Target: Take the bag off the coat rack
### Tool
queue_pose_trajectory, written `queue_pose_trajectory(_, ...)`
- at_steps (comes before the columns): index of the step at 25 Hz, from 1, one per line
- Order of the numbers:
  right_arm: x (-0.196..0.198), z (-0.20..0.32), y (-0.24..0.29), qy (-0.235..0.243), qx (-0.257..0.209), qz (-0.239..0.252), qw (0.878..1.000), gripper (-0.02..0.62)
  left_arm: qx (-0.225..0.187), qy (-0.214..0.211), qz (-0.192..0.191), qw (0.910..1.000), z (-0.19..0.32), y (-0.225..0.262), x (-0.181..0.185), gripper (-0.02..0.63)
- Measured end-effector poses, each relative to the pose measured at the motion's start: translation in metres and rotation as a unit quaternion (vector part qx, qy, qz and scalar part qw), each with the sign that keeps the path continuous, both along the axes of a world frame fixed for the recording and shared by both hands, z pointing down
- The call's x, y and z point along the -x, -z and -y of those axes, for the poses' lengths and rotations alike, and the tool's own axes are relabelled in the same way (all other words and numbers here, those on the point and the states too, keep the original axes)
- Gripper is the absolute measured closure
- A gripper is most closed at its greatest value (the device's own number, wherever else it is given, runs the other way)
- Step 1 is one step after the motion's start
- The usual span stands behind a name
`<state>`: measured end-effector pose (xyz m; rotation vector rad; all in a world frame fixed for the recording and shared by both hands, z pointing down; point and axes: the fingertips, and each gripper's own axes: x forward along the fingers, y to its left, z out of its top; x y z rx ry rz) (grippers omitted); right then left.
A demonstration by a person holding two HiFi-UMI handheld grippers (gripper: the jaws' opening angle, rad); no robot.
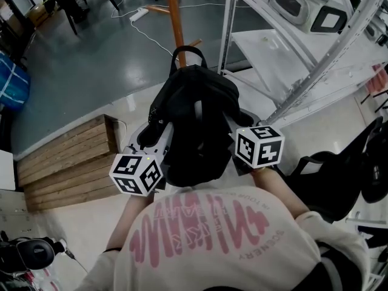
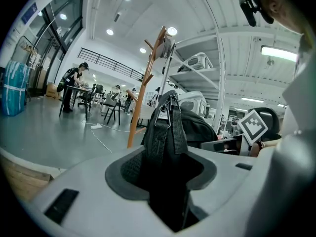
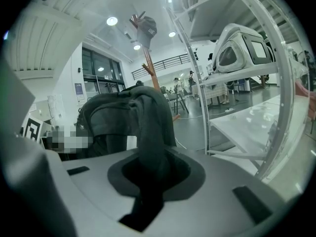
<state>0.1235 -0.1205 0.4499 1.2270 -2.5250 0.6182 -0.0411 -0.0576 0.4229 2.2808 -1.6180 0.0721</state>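
Bag (image 1: pixel 194 117) off the rack (image 1: pixel 174 17), held close by the chest. Left gripper (image 2: pixel 168 181) squeezed shut on a strap (image 2: pixel 165 132), right gripper (image 3: pixel 148 181) on another. Next: carry it away, slowly.

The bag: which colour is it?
The bag is black, seen best in the head view.

Left gripper (image 2: pixel 166 189) clamped on black strap (image 2: pixel 165 135). Strap runs up to bag (image 2: pixel 200 127) just behind it. Wooden coat rack (image 2: pixel 142 95) stands behind bag, leftward.
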Motion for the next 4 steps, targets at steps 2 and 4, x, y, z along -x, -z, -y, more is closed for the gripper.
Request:
queue_pose_trajectory(2, 0.0007, 0.0005, 0.0002, 0.000, 0.000, 0.001, 1.000, 0.535, -0.001, 0.001, -0.001, 1.0000, 0.0001, 0.0006, 0.0005, 0.453)
queue_pose_trajectory(4, 0.0019, 0.0011, 0.0004, 0.000, 0.001, 0.002, 1.000, 0.535, -0.002, 0.002, -0.002, 1.0000, 0.0007, 0.0012, 0.0015, 0.453)
